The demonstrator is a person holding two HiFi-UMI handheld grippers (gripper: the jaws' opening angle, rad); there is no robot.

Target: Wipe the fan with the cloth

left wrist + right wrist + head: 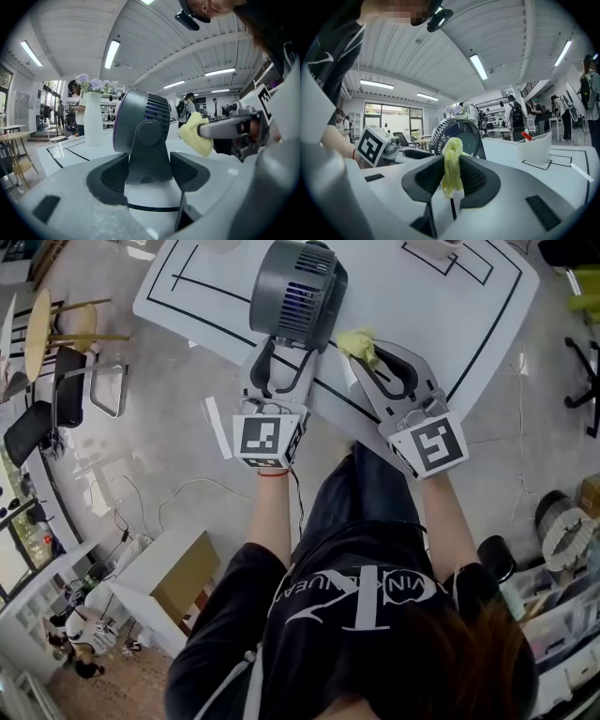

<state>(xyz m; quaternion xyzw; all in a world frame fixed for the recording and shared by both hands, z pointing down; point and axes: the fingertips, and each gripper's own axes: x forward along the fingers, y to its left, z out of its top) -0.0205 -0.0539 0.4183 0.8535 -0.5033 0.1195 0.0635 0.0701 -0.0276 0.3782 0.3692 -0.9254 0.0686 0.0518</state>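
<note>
A dark grey fan [295,292] stands near the front edge of the white table [469,315]. My left gripper [286,352] reaches its base from the front. In the left gripper view the fan's stand [149,154] sits between the two pads of that gripper [149,171], which flank it closely without a clear squeeze. My right gripper [375,357] is shut on a yellow cloth [356,343] just right of the fan. In the right gripper view the cloth [451,164] hangs bunched between the pads of that gripper [451,176], with the fan's grille [461,136] just behind it.
A white vase of purple flowers [93,122] stands on the table left of the fan. A white container [534,147] sits farther right. Black lines mark the tabletop. Chairs [56,381] and a round table stand on the floor at left. People stand in the background.
</note>
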